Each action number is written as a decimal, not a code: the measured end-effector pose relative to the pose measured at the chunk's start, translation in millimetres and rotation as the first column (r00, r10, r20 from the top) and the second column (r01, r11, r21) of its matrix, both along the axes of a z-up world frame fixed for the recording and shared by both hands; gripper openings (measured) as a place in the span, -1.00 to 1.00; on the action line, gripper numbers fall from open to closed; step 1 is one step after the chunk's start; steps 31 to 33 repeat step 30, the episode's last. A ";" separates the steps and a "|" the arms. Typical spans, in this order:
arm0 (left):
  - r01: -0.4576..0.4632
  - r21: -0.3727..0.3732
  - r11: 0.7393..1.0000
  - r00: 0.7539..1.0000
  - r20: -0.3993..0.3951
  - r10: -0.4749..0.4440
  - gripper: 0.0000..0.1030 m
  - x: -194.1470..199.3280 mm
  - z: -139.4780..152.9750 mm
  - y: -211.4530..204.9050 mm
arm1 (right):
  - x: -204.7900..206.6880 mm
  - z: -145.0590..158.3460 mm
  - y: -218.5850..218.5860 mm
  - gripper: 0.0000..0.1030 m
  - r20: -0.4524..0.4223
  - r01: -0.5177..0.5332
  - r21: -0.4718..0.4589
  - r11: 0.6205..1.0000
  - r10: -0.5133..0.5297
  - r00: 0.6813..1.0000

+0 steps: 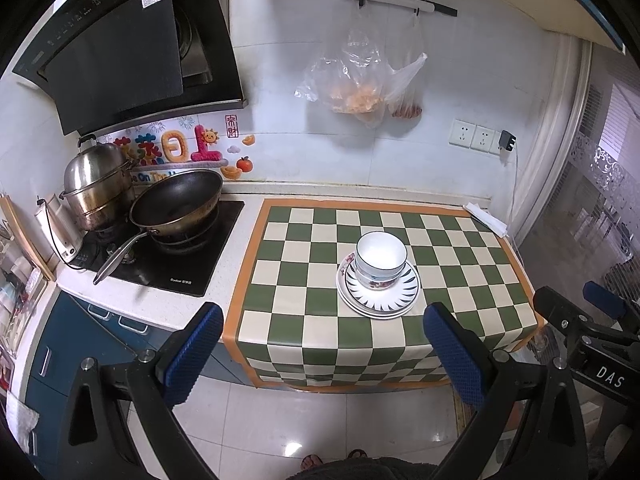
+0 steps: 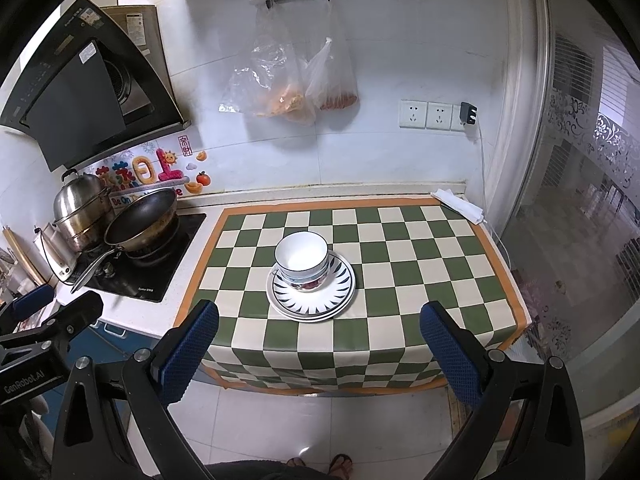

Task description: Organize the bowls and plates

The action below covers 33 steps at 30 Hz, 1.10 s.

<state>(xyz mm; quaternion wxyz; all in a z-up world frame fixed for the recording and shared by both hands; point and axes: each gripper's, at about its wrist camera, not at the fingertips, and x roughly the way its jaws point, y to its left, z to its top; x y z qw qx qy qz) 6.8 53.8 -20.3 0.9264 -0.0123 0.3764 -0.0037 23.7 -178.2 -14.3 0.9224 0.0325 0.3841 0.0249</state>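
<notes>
A stack of plates (image 1: 378,300) (image 2: 312,298) sits on the green and cream checkered cloth (image 1: 304,264) (image 2: 420,264); the top plate has a dark ray pattern. Nested white bowls (image 1: 380,258) (image 2: 303,258) with a floral band stand on the plates. My left gripper (image 1: 324,328) hangs open above the floor, short of the counter's front edge, with nothing between its blue pads. My right gripper (image 2: 320,326) is open too, held back from the counter and empty. The right gripper's body (image 1: 592,332) shows at the right of the left wrist view, the left gripper's body (image 2: 44,328) at the left of the right wrist view.
Left of the cloth a black hob (image 1: 168,248) (image 2: 140,264) carries a wok (image 1: 176,204) (image 2: 142,220) and a steel steamer pot (image 1: 98,184) (image 2: 82,208). Plastic bags (image 1: 360,80) (image 2: 288,80) hang on the wall. A folded white cloth (image 1: 486,218) (image 2: 458,205) lies at the back right. A person's feet (image 2: 320,464) stand below.
</notes>
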 end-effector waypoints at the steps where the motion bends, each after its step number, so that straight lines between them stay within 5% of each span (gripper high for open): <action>1: 0.001 0.000 1.000 1.000 -0.001 -0.001 0.99 0.1 0.0 0.1 | 0.8 -0.3 0.0 0.99 -0.001 0.000 0.000 1.000 0.000 1.000; 33: 0.002 -0.009 1.000 1.000 0.007 -0.002 0.99 -0.4 -4.5 8.6 | -0.8 -4.3 9.1 0.99 -0.013 -0.001 0.004 1.000 0.001 1.000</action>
